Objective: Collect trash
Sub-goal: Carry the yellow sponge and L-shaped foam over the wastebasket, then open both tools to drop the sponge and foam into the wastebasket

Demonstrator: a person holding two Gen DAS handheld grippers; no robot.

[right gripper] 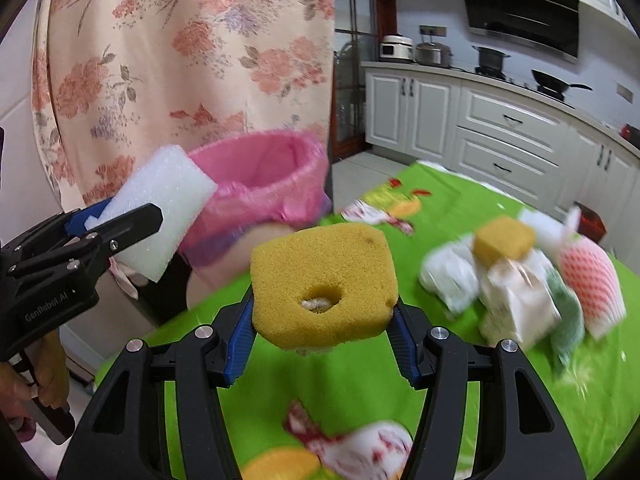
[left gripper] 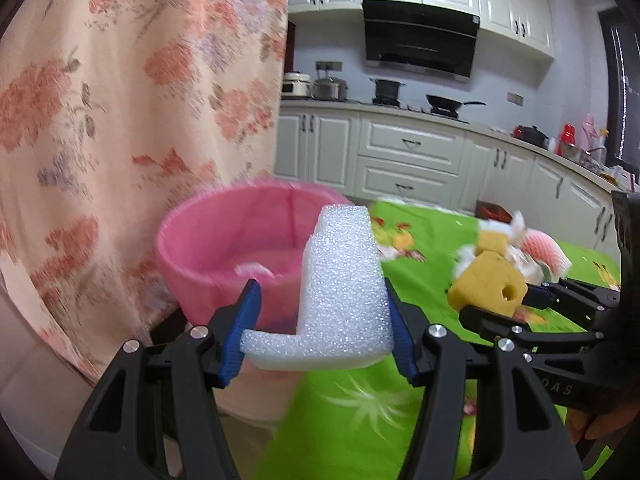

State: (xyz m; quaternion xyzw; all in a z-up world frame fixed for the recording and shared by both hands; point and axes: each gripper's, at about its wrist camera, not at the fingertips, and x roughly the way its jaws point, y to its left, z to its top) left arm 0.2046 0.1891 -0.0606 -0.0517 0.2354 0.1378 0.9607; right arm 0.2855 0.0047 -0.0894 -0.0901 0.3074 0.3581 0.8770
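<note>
Counts: two hand-held grippers, left (left gripper: 320,320) and right (right gripper: 322,320). Two yellow sponges: one with hole (right gripper: 324,284), one small (right gripper: 504,242). One white foam block (left gripper: 340,292). One pink-lined bin (left gripper: 224,248). One pink foam net (right gripper: 592,284). White wrapper pile (right gripper: 516,304): number unclear, blurred.

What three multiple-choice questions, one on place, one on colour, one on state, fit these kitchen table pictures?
1. Where is the pile of remaining trash?
A. on the green tablecloth
B. on the stove
C. inside the bin

2. What colour is the bin liner?
A. black
B. pink
C. blue

3. What is the left tool doing?
A. hanging open
B. gripping a yellow sponge
C. gripping a white foam block

Answers:
1 A, the trash pile lies on the green tablecloth.
2 B, the bin liner is pink.
3 C, the left tool clamps the white foam block; the right tool holds the yellow sponge.
</note>
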